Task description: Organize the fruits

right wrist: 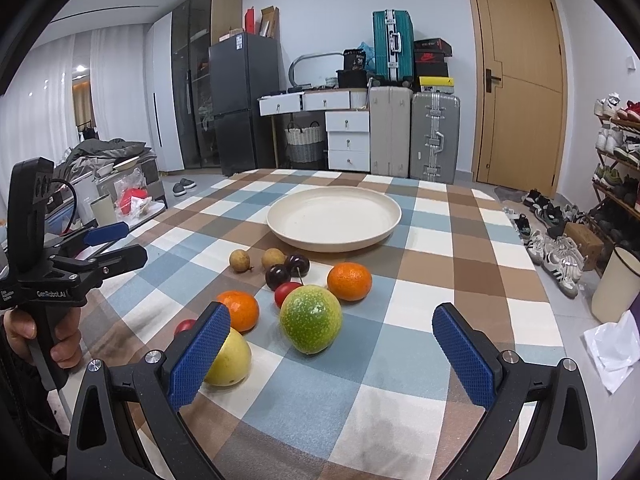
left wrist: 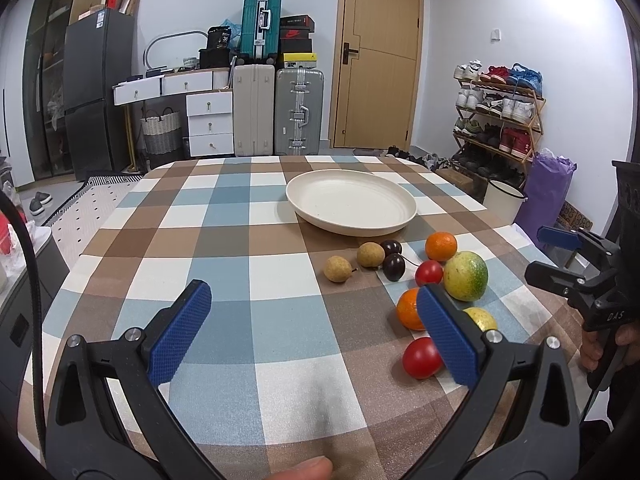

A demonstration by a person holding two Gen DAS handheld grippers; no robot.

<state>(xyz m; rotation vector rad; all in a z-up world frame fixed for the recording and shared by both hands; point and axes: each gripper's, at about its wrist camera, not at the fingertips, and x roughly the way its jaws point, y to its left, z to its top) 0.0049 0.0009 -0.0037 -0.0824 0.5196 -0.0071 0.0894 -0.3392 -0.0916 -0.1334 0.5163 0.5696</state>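
An empty cream plate (left wrist: pixel 352 200) (right wrist: pixel 334 214) sits on the checked tablecloth. In front of it lie loose fruits: two longans (left wrist: pixel 338 269), two dark cherries (right wrist: pixel 286 270), two oranges (right wrist: pixel 349 281), two red tomatoes (left wrist: pixel 422 357), a green-yellow fruit (right wrist: pixel 311 319) and a yellow fruit (right wrist: pixel 230 358). My left gripper (left wrist: pixel 316 332) is open and empty, left of the fruits. My right gripper (right wrist: pixel 332 352) is open and empty, just short of the green-yellow fruit. Each gripper shows in the other's view, the right one (left wrist: pixel 568 260) and the left one (right wrist: pixel 116 244).
The checked table (left wrist: pixel 240 216) fills the foreground. Suitcases (right wrist: pixel 412 136), white drawers and a dark fridge (right wrist: pixel 240 104) stand by the far wall next to a wooden door. A shoe rack (left wrist: pixel 500 116) and a white bucket (right wrist: pixel 616 284) are on the right.
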